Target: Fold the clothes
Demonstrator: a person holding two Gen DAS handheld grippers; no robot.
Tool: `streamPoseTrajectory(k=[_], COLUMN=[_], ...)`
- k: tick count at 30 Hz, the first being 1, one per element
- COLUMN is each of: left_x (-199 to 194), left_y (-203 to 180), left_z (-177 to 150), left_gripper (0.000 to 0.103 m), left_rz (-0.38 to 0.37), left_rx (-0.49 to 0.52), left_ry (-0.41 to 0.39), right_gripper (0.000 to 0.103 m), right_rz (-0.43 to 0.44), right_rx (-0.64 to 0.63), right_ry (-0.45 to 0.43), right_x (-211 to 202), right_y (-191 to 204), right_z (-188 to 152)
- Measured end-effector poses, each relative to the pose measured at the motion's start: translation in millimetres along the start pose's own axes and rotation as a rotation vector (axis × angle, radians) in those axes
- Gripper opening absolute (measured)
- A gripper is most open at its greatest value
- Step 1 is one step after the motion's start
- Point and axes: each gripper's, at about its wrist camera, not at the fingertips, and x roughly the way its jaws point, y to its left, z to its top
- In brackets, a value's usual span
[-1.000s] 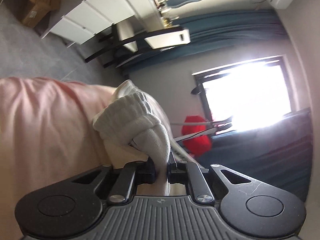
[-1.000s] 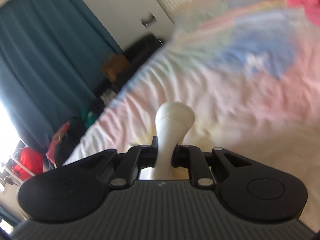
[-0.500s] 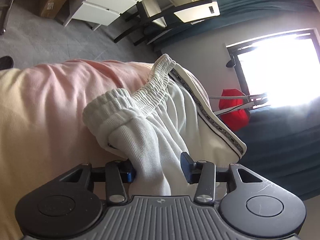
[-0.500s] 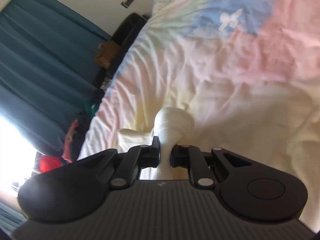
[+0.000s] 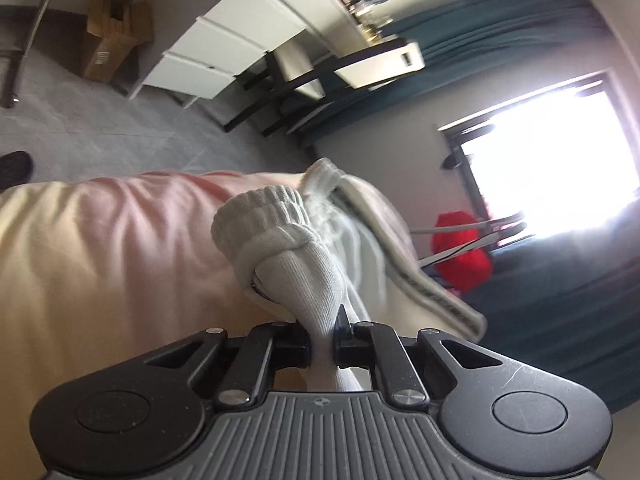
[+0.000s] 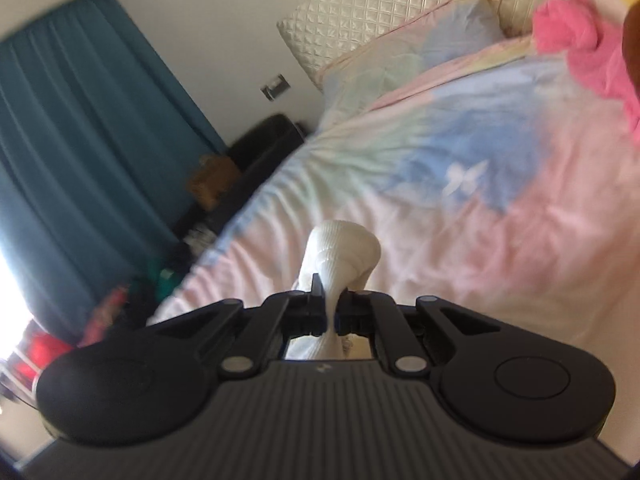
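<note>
Bed (image 6: pixel 520 272): wide and soft, covered by a creased duvet dyed in pastel pink, blue and cream. Its quilted cream headboard (image 6: pixel 380 12), a pillow (image 6: pixel 420 52) and a fuzzy pink item (image 6: pixel 580 48) at the far right are shown only in the right wrist view.

White garment (image 5: pixel 360 248): ribbed knit with a gathered elastic band and a dark patterned stripe along one edge, laid on the near part of the bed. The stripe and the spread cloth are seen only in the left wrist view.

Room items, left wrist view only: white drawer unit (image 5: pixel 216 52), cardboard box (image 5: pixel 112 36), bright window (image 5: pixel 560 160), red object (image 5: pixel 464 252). Teal curtain (image 6: pixel 72 152) is recorded in both views.

Left gripper (image 5: pixel 322 338): black, jaws just closed again, clamped on a bunched ribbed fold of the garment.

Right gripper (image 6: pixel 331 314): black, jaws pinched tight on a twisted white knit tuft, which is raised above the duvet.
</note>
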Motion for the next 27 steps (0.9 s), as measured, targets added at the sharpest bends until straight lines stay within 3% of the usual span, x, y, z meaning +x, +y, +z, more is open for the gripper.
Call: streamPoseTrajectory(k=[2, 4, 7, 10, 11, 12, 13, 14, 15, 16, 20, 27], left_x=[10, 12, 6, -3, -8, -13, -17, -21, -25, -27, -30, -4], left_y=[6, 13, 4, -12, -18, -23, -32, -42, -52, -63, -96, -121], left_z=[-3, -3, -3, -8, -10, -12, -16, -21, -27, -34, -62, -110], left_gripper=[0.011, 0.012, 0.018, 0.037, 0.052, 0.063, 0.068, 0.077, 0.084, 0.085, 0.092, 0.092], left_rz=[0.121, 0.178, 0.213, 0.261, 0.266, 0.273, 0.294, 0.322, 0.35, 0.366, 0.343, 0.2], left_rx=[0.002, -0.003, 0.066, 0.149, 0.171, 0.195, 0.236, 0.298, 0.36, 0.427, 0.623, 0.78], left_ry=[0.068, 0.093, 0.072, 0.017, -0.008, -0.036, -0.076, -0.124, -0.172, -0.221, -0.325, -0.218], right_gripper=[0.006, 0.006, 0.01, 0.011, 0.012, 0.017, 0.041, 0.057, 0.085, 0.09, 0.089, 0.088], right_rz=[-0.076, -0.158, -0.22, -0.199, -0.19, -0.183, -0.177, -0.173, -0.169, -0.167, -0.143, 0.093], right_rx=[-0.022, 0.007, 0.084, 0.126, 0.122, 0.1, 0.078, 0.058, 0.043, 0.025, -0.108, -0.334], right_ry=[0.08, 0.175, 0.274, 0.277, 0.274, 0.265, 0.254, 0.23, 0.198, 0.163, 0.085, 0.098], right_x=[14, 28, 40, 37, 35, 33, 31, 28, 24, 19, 15, 24], right_y=[-7, -20, -42, -46, -44, -41, -37, -34, -31, -28, -9, 33], right_z=[-4, -10, -17, -15, -14, -13, -12, -11, -10, -8, -5, -23])
